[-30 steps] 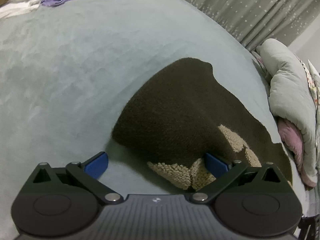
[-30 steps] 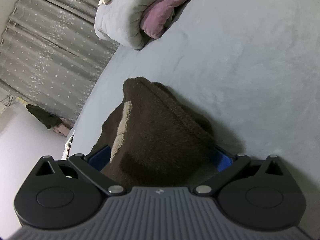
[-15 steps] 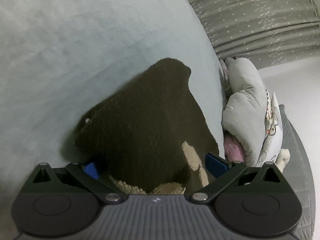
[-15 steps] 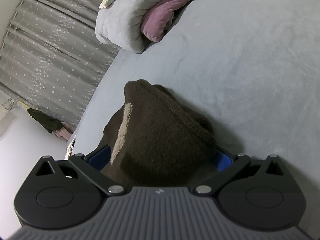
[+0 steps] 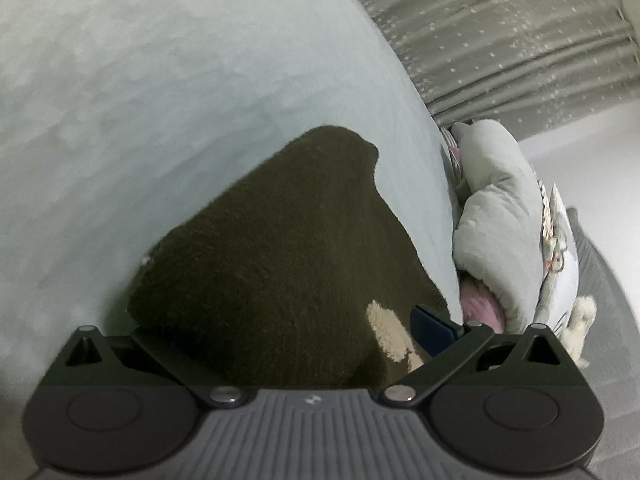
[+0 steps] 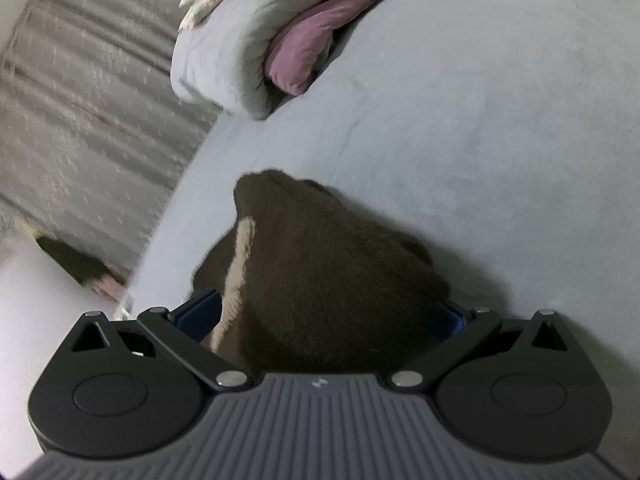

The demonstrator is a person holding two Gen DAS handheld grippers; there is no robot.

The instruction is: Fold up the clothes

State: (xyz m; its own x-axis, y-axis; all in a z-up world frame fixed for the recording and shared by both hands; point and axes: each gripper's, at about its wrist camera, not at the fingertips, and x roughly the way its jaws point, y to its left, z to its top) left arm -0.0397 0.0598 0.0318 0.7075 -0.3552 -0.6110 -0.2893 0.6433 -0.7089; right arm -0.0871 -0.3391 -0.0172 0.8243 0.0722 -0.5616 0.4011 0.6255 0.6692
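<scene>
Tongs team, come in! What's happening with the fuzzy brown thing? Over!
Left tongs and right tongs: jaws wide, fuzzy brown garment bunched between them. Grip unclear. Garment draped onto bed. Nothing blocking.

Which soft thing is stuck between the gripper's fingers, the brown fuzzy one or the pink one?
The brown fleece garment. It fills the left gripper, while the pink bedding sits tucked under the grey duvet.

Brown garment (image 5: 280, 240) now between left gripper (image 5: 304, 332) fingers

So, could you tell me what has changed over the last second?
The left gripper moved forward over the brown fleece, which now fills the gap between its fingers and hides the left one. The right gripper stayed around its end of the fleece on the bed.
</scene>
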